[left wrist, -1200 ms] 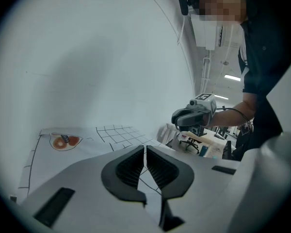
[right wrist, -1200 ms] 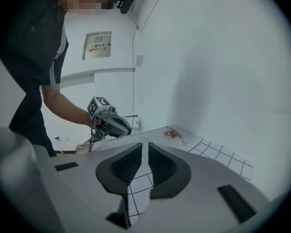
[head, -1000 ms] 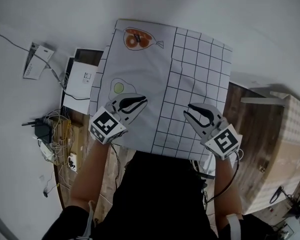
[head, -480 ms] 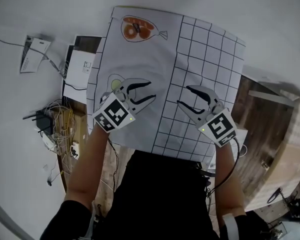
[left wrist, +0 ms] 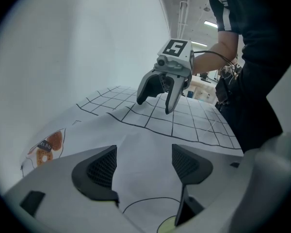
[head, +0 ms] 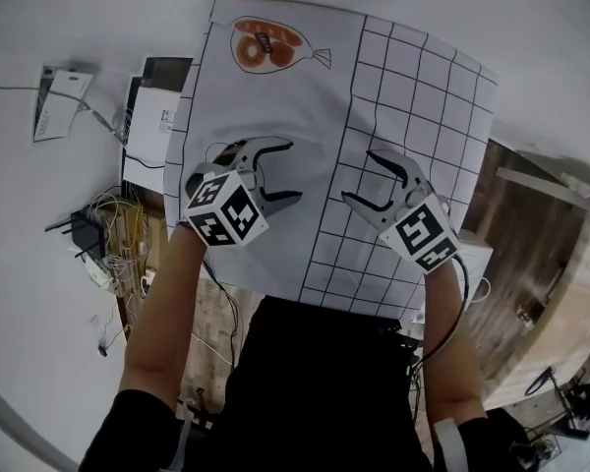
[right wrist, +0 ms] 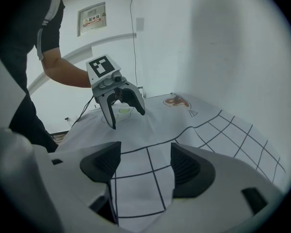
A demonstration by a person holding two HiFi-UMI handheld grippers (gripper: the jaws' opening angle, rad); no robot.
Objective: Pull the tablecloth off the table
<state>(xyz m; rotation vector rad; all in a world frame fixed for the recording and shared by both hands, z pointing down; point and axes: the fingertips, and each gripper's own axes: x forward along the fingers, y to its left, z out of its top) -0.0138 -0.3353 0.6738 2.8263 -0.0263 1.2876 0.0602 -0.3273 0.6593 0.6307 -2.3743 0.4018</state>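
A white tablecloth (head: 305, 96) covers the table, with a black grid on its right part (head: 413, 96), an orange food drawing (head: 265, 45) at the far end and an egg drawing by the left gripper. My left gripper (head: 293, 170) hovers over the plain part, its jaws opening wide with nothing between them. My right gripper (head: 359, 175) hovers over the grid, its jaws also opening and empty. The left gripper view shows the cloth (left wrist: 136, 140) beneath its own jaws and the right gripper (left wrist: 157, 93) opposite. In the right gripper view the left gripper (right wrist: 120, 106) hangs over the cloth (right wrist: 150, 130).
On the floor to the left of the table lie tangled cables and a power strip (head: 103, 254), a white box (head: 157, 131) and a white device (head: 57, 111). At the right are wooden floorboards (head: 516, 224) and a pale wooden piece (head: 575, 293). A person's dark torso is at the near edge.
Both grippers have gone from shut to wide open. They have shifted a little further over the cloth, and the view has moved so more of the cloth's far end shows.
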